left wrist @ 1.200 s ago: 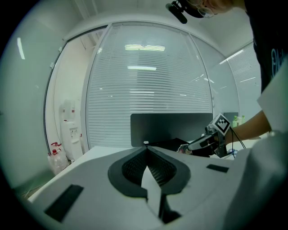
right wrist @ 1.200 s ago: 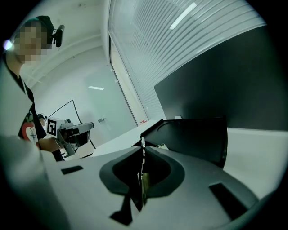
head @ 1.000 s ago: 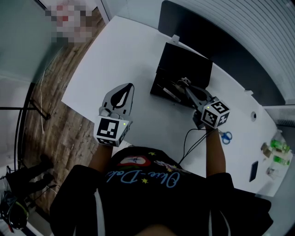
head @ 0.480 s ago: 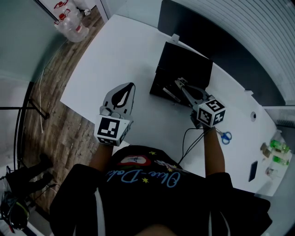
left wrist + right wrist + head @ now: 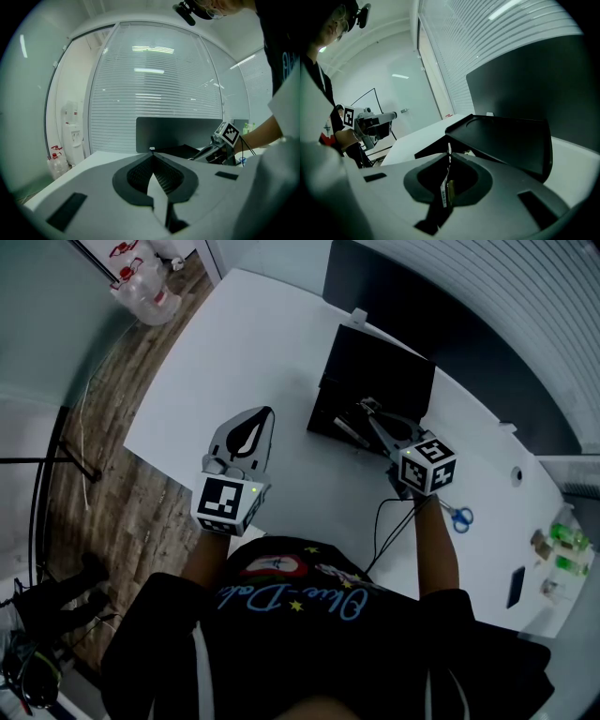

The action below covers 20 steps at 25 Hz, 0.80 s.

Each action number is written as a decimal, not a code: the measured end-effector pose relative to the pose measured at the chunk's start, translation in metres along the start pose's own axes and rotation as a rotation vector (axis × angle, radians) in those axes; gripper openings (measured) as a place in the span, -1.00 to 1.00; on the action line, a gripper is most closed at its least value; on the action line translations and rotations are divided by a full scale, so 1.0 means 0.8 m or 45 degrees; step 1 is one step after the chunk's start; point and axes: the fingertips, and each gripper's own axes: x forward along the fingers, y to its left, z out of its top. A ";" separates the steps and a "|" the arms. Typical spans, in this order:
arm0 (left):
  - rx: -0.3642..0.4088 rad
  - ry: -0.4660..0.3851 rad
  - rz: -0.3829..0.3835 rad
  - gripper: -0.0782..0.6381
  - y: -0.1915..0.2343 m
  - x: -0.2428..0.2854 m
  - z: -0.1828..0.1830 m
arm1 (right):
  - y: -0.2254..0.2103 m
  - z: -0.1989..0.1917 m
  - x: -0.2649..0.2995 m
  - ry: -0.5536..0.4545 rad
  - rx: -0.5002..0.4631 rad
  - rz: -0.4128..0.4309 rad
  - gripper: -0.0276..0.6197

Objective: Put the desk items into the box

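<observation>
Nearest the camera, both forearms are stretched forward over the white table (image 5: 253,343), and one gripper is carried in each hand, two in all. The left gripper (image 5: 265,418) is held nearly level above bare table, well to the left of the box, with its marker cube (image 5: 228,502) close to the body. In the left gripper view its jaws (image 5: 152,154) are seen pressed together at the tips with nothing between them. The right gripper (image 5: 363,409) is angled downward and pointed at the box, its tips placed over the near edge of the box. In the right gripper view its jaws (image 5: 449,154) are clenched on a thin flat item (image 5: 444,191), which is held upright on edge. A white edge with small dark marks and a dull yellow part can be made out on that item, but what it is cannot be told. A thin black cable (image 5: 380,526) is trailed across the table below the right wrist, and one pair of blue-handled scissors (image 5: 459,517) is left lying on the table just beside that wrist, outside the box. Farther off, one black box (image 5: 321,416) is set on the middle of the table with its lid (image 5: 380,367) thrown open toward the far side. A pale, slender thing is seen inside near the front wall, but it cannot be identified. Beyond the box, a dark panel (image 5: 450,324) is stood along the far edge of the table.
</observation>
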 end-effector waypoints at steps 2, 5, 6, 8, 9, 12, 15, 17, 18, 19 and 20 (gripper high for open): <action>0.001 0.000 0.001 -0.76 0.002 0.000 0.000 | 0.000 -0.001 0.002 0.012 -0.002 -0.001 -0.82; 0.004 0.003 0.002 -0.76 0.003 -0.001 0.000 | 0.001 -0.004 0.004 0.031 -0.011 -0.006 -0.82; 0.004 0.003 0.002 -0.76 0.003 -0.001 0.000 | 0.001 -0.005 0.004 0.036 -0.014 -0.008 -0.82; 0.001 0.002 0.000 -0.76 0.003 -0.001 0.000 | 0.002 -0.006 0.006 0.046 -0.023 -0.005 -0.82; 0.001 0.001 -0.001 -0.76 0.003 -0.001 0.000 | 0.002 -0.007 0.006 0.053 -0.029 -0.003 -0.82; 0.001 0.001 -0.004 -0.76 0.002 -0.002 -0.001 | 0.005 -0.011 0.009 0.084 -0.050 -0.004 -0.82; -0.005 -0.003 -0.010 -0.76 0.002 -0.002 0.000 | 0.004 -0.015 0.013 0.128 -0.078 -0.024 -0.81; -0.004 -0.007 -0.010 -0.76 0.002 -0.003 0.001 | 0.004 -0.020 0.014 0.167 -0.109 -0.042 -0.81; -0.002 -0.008 -0.008 -0.76 0.001 -0.004 0.001 | 0.003 -0.021 0.014 0.179 -0.116 -0.052 -0.81; -0.001 -0.008 -0.006 -0.76 0.001 -0.004 0.001 | 0.002 -0.021 0.014 0.179 -0.112 -0.063 -0.81; -0.001 -0.008 -0.005 -0.76 0.001 -0.005 0.001 | 0.000 -0.020 0.014 0.171 -0.105 -0.072 -0.81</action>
